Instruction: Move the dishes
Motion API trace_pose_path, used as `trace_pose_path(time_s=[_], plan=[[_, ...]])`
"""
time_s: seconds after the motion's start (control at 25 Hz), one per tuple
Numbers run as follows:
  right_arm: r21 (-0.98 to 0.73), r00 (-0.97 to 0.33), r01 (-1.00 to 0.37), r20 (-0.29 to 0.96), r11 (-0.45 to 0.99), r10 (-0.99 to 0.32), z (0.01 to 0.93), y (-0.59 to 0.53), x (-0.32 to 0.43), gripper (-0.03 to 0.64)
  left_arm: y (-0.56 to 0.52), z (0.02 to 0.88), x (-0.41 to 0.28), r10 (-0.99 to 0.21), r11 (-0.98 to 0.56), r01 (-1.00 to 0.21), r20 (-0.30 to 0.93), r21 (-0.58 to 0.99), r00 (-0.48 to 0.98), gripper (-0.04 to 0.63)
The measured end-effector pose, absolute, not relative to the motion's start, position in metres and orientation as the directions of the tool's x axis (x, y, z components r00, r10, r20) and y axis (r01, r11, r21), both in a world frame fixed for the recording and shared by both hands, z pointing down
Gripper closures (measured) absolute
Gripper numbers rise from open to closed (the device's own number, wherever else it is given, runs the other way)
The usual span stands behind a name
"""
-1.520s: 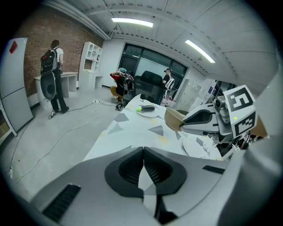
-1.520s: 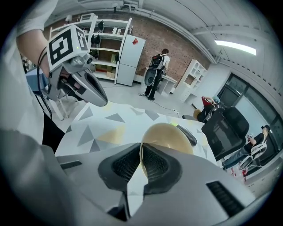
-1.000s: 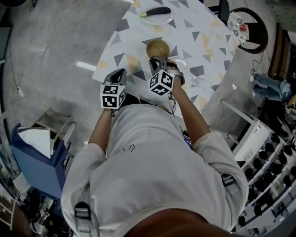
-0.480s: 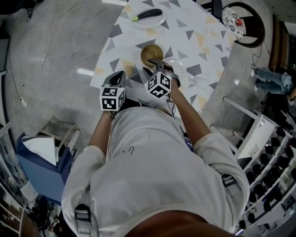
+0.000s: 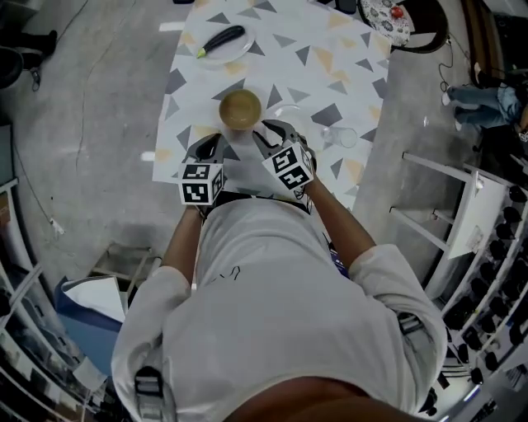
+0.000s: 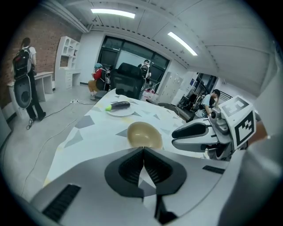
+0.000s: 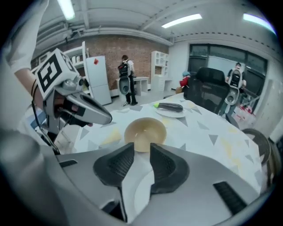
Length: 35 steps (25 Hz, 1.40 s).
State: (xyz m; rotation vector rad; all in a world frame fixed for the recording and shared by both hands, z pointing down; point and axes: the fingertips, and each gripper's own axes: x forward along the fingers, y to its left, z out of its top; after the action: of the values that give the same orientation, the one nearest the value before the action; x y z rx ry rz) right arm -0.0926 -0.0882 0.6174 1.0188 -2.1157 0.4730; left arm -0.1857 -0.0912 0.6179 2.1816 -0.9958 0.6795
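A tan bowl (image 5: pixel 240 110) stands on the patterned table (image 5: pixel 346 66), just beyond both grippers. My left gripper (image 5: pixel 212 144) is over the table's near edge, at the bowl's near left; its jaws are shut with nothing in them (image 6: pixel 143 152). To the bowl's near right, my right gripper (image 5: pixel 269 132) stands open by a narrow gap (image 7: pixel 141 148), and the bowl (image 7: pixel 145 131) lies straight past its tips, apart from them. A white plate with a dark eggplant (image 5: pixel 221 43) sits at the table's far left. A clear plate (image 5: pixel 290 114) lies by the right gripper's tips.
A clear glass (image 5: pixel 341 137) stands on the table right of the grippers. A round chair (image 5: pixel 412 21) is at the far right corner. White shelving (image 5: pixel 462 222) stands to the right, a blue bin (image 5: pixel 82 330) near left. People stand far across the room (image 7: pixel 125 79).
The left gripper has come forward over the table's near edge, level with the right one. The right gripper's tips, earlier at the bowl's rim, now sit a little short of it.
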Motion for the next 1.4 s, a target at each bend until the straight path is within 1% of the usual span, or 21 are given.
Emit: trace_pose_path(time_s=[0.12,0.16,0.36,0.64,0.8,1.12,1.4], plan=[[-0.087,-0.380,-0.884,0.706,0.459,-0.598,0.606,-0.086,-0.064,0.612,-0.096,0.611,-0.165,-0.442,-0.538,-0.764,0.651,0.358,0.617,0.575],[-0.101,-0.362,-0.903,0.700,0.417,-0.615,0.605,-0.084,-0.055,0.618,-0.096,0.610,-0.158,-0.435,-0.549,-0.754,0.648,0.360,0.626,0.575],[-0.104,-0.304,-0.939,0.697,0.328,-0.649,0.600,-0.062,-0.032,0.618,-0.090,0.606,-0.125,-0.380,-0.608,-0.705,0.645,0.366,0.663,0.575],[-0.107,-0.194,-0.980,0.702,0.168,-0.686,0.596,-0.029,0.009,0.620,-0.072,0.599,-0.073,-0.281,-0.701,-0.610,0.643,0.369,0.712,0.575],[-0.094,-0.127,-0.992,0.673,0.086,-0.728,0.576,-0.016,0.037,0.620,-0.069,0.583,-0.042,-0.251,-0.740,-0.558,0.616,0.374,0.746,0.575],[-0.081,-0.042,-0.997,0.550,-0.003,-0.834,0.500,-0.021,0.074,0.620,-0.088,0.515,-0.008,-0.330,-0.773,-0.536,0.506,0.339,0.797,0.575],[-0.016,0.019,-0.999,0.431,-0.028,-0.902,0.432,-0.028,0.102,0.620,-0.103,0.460,0.008,-0.413,-0.794,-0.541,0.408,0.277,0.814,0.575]])
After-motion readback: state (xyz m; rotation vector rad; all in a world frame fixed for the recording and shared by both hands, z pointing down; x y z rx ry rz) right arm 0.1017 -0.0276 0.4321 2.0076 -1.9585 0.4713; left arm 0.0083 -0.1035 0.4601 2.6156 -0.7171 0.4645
